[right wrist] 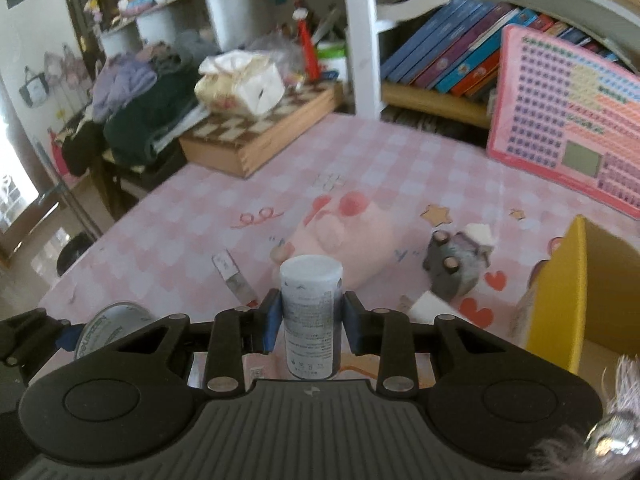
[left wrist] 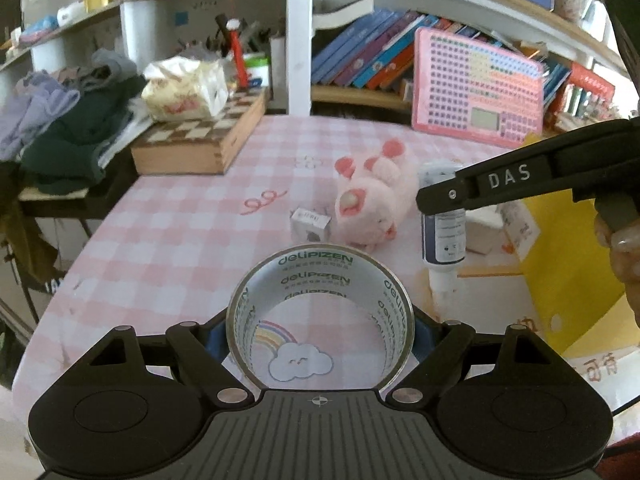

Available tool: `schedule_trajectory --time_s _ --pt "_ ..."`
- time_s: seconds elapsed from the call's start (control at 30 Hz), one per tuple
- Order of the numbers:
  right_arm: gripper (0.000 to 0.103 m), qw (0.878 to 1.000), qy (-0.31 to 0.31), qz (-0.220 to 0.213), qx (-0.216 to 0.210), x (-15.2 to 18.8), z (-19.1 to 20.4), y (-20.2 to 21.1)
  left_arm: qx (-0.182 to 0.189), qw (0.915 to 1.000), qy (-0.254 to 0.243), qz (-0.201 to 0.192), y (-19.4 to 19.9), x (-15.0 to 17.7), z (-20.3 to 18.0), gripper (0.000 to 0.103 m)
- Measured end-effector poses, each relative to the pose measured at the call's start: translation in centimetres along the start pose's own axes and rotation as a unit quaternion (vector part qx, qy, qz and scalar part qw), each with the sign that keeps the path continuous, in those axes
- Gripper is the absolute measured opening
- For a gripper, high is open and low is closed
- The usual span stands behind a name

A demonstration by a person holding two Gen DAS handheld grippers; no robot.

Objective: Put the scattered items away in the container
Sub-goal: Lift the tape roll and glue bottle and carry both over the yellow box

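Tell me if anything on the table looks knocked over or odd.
The pink plush lies on its side, and the grey toy is tipped feet-up beside the yellow box. Nothing looks spilled or broken.

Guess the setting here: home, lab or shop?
Most likely a home, perhaps a child's room or study: pink checked tablecloth, shelf of picture books, pink plush toy, pile of clothes.

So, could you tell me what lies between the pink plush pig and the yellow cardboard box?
In the right wrist view, a small grey plush toy lies on the tablecloth between the pig and the box.
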State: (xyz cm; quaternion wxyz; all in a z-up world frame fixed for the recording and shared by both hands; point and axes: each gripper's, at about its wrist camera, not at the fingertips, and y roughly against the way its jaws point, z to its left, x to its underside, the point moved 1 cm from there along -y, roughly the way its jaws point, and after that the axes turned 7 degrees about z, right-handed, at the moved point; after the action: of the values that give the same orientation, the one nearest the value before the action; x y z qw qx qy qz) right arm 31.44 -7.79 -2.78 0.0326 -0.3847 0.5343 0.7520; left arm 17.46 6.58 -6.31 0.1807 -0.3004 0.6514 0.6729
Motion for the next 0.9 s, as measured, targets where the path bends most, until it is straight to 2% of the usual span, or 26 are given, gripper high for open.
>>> schedule_trajectory --time_s 0.3,0.67,0.9 --pt "0.03 0.998 -0.016 -0.059 0.024 1.0 1.0 5.5 0.02 0.9985 -0.024 -0.045 4.0 0.3 0.1 0.085" --pt "0.03 0.997 -0.046 -0.066 0.016 5.7 3.9 11.0 0.046 0.995 -0.043 -0.078 9.5 2.4 0.9 0.085" --pt "0.03 0.994 -0.077 -0.065 0.029 9.6 4.8 14.2 0.068 0.9918 -0.066 -0.086 12.0 3.8 0.7 0.085"
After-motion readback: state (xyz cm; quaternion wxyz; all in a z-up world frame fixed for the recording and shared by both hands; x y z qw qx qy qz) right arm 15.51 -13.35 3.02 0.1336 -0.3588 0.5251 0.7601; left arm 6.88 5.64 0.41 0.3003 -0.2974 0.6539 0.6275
